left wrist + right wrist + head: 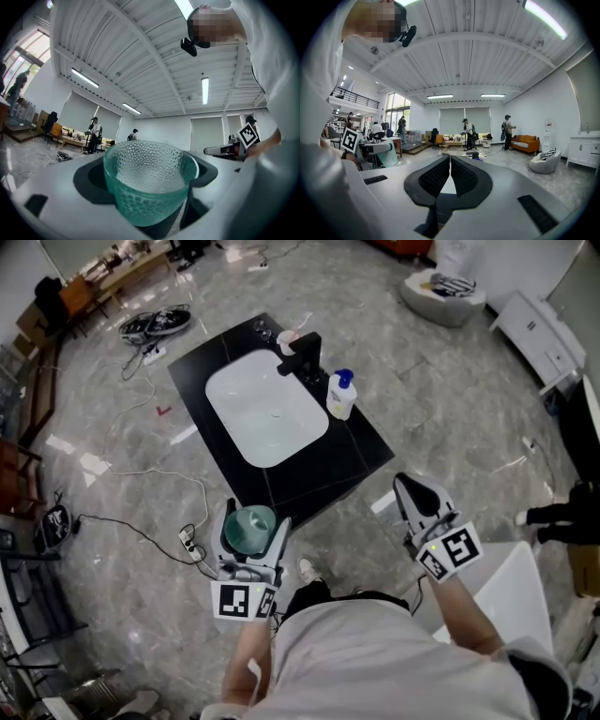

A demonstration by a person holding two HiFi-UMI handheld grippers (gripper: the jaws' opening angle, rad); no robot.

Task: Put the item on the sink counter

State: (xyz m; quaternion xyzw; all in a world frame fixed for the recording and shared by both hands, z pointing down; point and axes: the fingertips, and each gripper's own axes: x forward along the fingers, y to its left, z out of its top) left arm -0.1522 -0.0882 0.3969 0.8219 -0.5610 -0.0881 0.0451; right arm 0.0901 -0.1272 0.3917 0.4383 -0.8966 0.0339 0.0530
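Clamping dimpled cup (pixel 149 180), left claw (pixel 253 523)

The floor (pixel 450 418) was polished grey marble, with cables (pixel 141 533) and a power strip (pixel 190 542) lying loose on it. A white ribbed ceiling (pixel 459 61) carried strip lights (pixel 439 96). An orange sofa (pixel 526 141) stood by the far wall, and a white beanbag (pixel 546 161) sat near a white cabinet (pixel 583 150). Tall windows (pixel 396 110) let in daylight.
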